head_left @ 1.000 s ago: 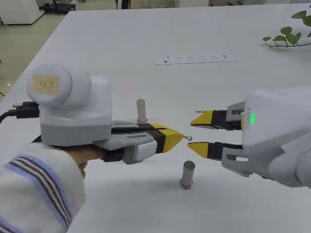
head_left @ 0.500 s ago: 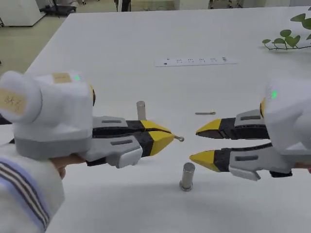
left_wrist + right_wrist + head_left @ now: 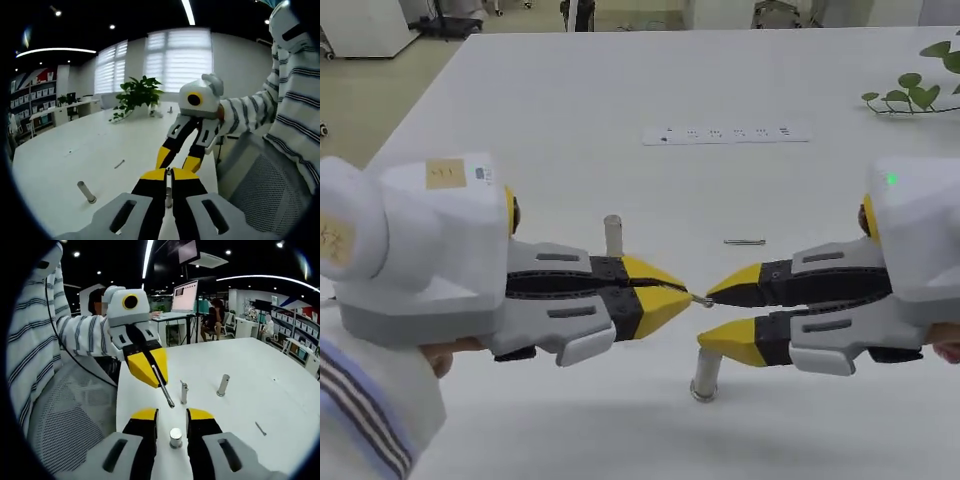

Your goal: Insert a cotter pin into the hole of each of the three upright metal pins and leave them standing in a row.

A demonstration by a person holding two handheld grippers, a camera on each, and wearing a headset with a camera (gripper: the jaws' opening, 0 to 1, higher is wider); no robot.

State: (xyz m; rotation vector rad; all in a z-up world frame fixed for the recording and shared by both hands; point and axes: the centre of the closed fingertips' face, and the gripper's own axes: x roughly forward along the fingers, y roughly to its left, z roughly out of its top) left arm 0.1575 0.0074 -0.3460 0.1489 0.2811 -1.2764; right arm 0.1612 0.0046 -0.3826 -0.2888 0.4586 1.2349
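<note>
Left claw (image 3: 682,296) clamped on my cotter pin (image 3: 699,299), long axis level, tip pointing right; upright metal pin (image 3: 703,375) sits just near of it (inside the spread, empty right claw (image 3: 706,318)).

Head view: the right gripper (image 3: 705,318) covers the top of the near metal pin (image 3: 703,378). The left gripper (image 3: 685,294) hides the base of the far pin (image 3: 612,233) and most of the cotter pin (image 3: 701,299). The plant (image 3: 918,72) runs off the frame's edge.
</note>
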